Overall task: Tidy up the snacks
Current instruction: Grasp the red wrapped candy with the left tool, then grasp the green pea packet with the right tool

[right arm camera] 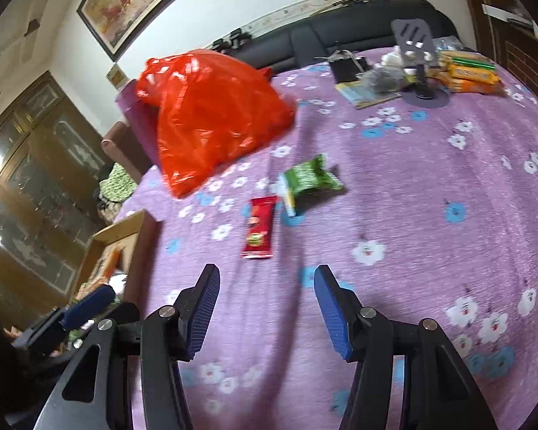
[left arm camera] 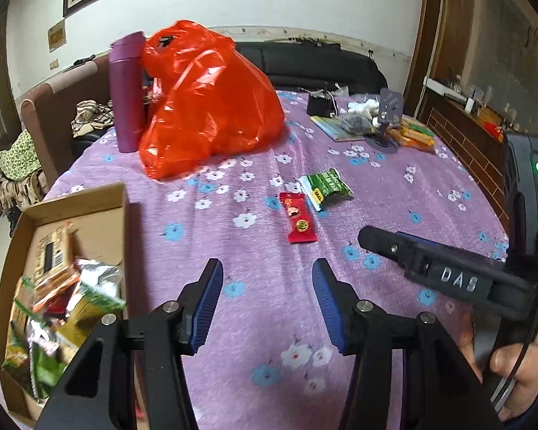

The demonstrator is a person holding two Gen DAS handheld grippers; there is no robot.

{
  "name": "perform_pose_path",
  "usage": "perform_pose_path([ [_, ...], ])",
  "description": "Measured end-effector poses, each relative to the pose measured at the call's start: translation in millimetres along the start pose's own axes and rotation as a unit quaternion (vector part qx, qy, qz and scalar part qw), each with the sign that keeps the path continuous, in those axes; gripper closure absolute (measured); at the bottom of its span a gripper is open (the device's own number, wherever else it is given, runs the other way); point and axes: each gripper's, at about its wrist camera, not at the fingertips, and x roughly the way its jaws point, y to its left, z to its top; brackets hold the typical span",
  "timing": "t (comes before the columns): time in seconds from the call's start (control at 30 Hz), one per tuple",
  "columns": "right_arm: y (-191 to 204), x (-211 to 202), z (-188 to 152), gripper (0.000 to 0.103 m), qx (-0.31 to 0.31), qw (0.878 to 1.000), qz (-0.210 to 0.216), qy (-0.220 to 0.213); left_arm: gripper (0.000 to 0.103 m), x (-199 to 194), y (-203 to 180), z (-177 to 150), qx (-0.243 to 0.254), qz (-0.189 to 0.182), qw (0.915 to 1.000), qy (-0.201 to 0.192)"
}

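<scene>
A red snack packet (left arm camera: 299,218) (right arm camera: 259,227) and a green snack packet (left arm camera: 325,187) (right arm camera: 306,181) lie side by side on the purple flowered tablecloth (left arm camera: 254,251) (right arm camera: 412,193). A cardboard box (left arm camera: 89,199) (right arm camera: 122,231) at the left holds several snack packets (left arm camera: 64,297). My left gripper (left arm camera: 267,279) is open and empty above the cloth, to the right of the box. My right gripper (right arm camera: 267,283) is open and empty, just short of the red packet. The right gripper also shows at the right of the left wrist view (left arm camera: 448,268).
A red plastic bag (left arm camera: 208,100) (right arm camera: 211,114) and a purple flask (left arm camera: 125,93) stand at the back left. A phone stand (left arm camera: 389,114) (right arm camera: 418,53), orange boxes (left arm camera: 414,134) (right arm camera: 470,71), a booklet and small items lie at the back right. A black sofa (left arm camera: 322,64) is behind the table.
</scene>
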Motion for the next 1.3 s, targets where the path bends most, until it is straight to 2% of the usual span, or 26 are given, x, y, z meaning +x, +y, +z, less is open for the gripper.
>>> perform_pose_path([
  [0.23,-36,1,5,0.044,0.023,0.999,-0.029,-0.021,0.050,41,-10,19,-0.012,0.004,0.9993,0.035],
  [0.33,-52,-4,7,0.044,0.059,0.998,-0.022,-0.026,0.044,58,-12,29,-0.013,0.001,0.9990,0.044],
  [0.53,-71,-10,9,0.044,0.105,0.994,-0.014,-0.033,0.044,92,-9,40,-0.019,0.024,0.9975,0.064],
  [0.73,-72,-11,9,0.044,0.106,0.994,-0.015,-0.037,0.044,122,-14,51,-0.017,0.029,0.9970,0.070],
  [0.8,-71,-10,9,0.044,0.104,0.994,-0.017,-0.036,0.052,134,-19,53,-0.014,0.025,0.9968,0.075],
  [0.87,-71,-9,8,0.044,0.103,0.994,-0.018,-0.034,0.080,143,-22,50,-0.012,0.027,0.9958,0.087],
  [0.93,-70,-9,8,0.044,0.099,0.994,-0.021,-0.035,0.084,144,-25,47,-0.006,0.037,0.9964,0.077],
  [1.07,-65,-8,8,0.044,0.085,0.995,-0.030,-0.038,0.084,137,-23,39,-0.004,0.032,0.9963,0.079],
  [1.23,-62,-7,8,0.044,0.071,0.996,-0.035,-0.039,0.084,112,-16,14,-0.009,0.029,0.9960,0.084],
  [1.3,-59,-3,8,0.044,0.060,0.997,-0.039,-0.036,0.084,99,-12,2,-0.013,0.017,0.9967,0.079],
])
